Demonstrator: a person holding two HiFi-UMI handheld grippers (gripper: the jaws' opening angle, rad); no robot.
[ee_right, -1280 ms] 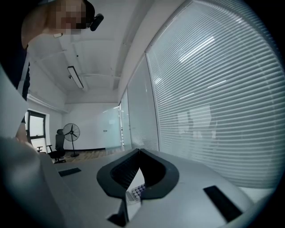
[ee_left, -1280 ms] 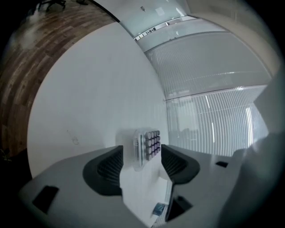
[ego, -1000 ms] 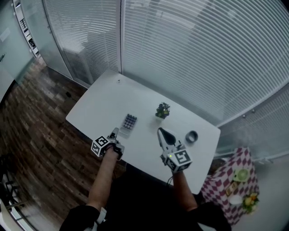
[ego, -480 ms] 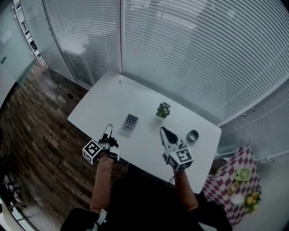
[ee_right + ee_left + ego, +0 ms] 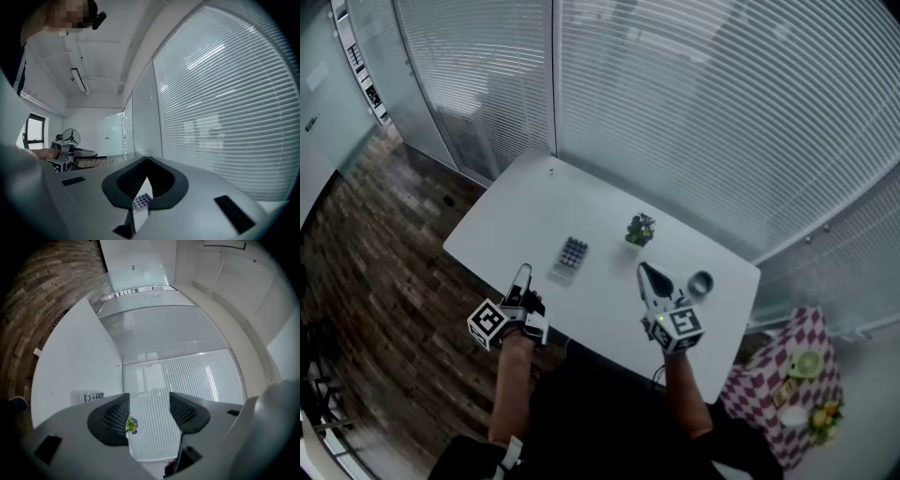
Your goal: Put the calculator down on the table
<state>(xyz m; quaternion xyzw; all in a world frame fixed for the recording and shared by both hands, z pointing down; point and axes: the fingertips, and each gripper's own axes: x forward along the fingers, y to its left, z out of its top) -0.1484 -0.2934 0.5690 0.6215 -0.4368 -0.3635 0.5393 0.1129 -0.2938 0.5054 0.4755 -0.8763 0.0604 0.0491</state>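
Head view: the calculator (image 5: 570,255) lies flat mid-frame on the bench (image 5: 511,211), apart from both grippers. The left gripper (image 5: 523,274) has its fingers spread and empty. The right gripper (image 5: 645,274) has its fingers closed on nothing. A careless sweep could nudge the calculator.

The flat rectangular table (image 5: 502,230) is seen in plain white. A slim silver-grey calculator (image 5: 570,258) is set with rows of dark blue-violet keys. Green leaves are shown by the small potted plant (image 5: 639,229). Black-and-white square markers are borne on the cubes of the dark-jawed left gripper (image 5: 522,273) and right gripper (image 5: 643,269). The wooden plank floor (image 5: 366,262) is streaked brown, and the draped side-table cloth (image 5: 783,370) is checked in red and white.
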